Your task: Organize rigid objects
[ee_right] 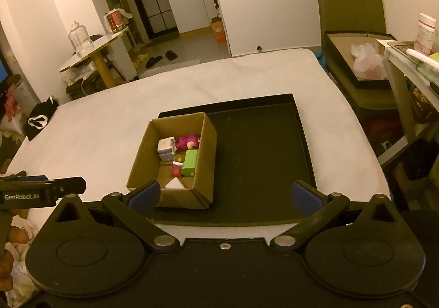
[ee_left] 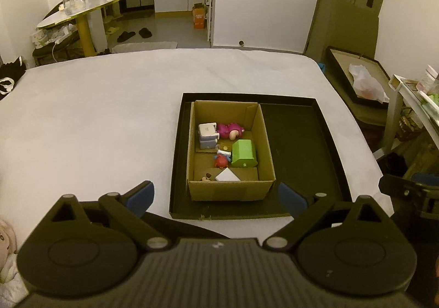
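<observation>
- Left gripper (ee_left: 216,197) spread wide, nothing between the blue pads (ee_left: 141,194), hovering just short of the near rim of the shallow black tray (ee_left: 301,143).
- White-sheeted bed (ee_left: 96,116) bare along the left side.
- Brown cardboard box (ee_left: 230,190) sitting in the tray's left half, open at the top.
- Inside, left to right: pale blue-and-white block toy (ee_left: 207,135), magenta plush figure (ee_left: 230,129), small red figure (ee_left: 221,160), green house-shaped block (ee_left: 243,154), white triangular piece (ee_left: 227,176) near the front wall.
- Tray's right half bare and dark.
- Right gripper (ee_right: 226,197) likewise released, pads apart over the tray's near edge, box beside its left pad.
</observation>
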The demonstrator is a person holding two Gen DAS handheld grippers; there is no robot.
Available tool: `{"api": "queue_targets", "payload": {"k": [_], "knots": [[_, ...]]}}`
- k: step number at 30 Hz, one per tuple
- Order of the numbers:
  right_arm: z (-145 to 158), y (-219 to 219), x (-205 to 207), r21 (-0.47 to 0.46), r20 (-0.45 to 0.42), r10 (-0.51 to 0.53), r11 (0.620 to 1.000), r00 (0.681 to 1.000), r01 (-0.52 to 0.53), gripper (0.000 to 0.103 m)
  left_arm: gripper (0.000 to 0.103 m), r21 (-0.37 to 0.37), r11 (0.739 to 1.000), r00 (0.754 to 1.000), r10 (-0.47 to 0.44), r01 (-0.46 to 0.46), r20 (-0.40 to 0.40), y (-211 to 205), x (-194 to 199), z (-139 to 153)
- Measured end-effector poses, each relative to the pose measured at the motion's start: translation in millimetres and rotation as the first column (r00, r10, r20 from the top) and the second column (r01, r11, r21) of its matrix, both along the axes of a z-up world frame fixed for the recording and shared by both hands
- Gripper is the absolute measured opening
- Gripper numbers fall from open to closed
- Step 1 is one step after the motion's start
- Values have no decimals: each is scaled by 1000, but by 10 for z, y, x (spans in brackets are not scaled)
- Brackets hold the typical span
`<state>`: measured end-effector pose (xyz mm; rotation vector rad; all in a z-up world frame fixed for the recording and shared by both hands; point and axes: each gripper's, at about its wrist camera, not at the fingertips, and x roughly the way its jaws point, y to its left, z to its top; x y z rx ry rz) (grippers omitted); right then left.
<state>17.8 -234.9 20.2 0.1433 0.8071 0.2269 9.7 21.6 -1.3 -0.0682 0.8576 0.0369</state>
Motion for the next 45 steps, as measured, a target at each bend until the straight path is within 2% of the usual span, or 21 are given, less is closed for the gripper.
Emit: {"api": "queue_targets", "payload": {"k": [45], "knots": [[95,112,-61,-48,21,6,999,1000,-5,103,97,-32,999,1000,-8,8,-4,-7,-19,17]]}}
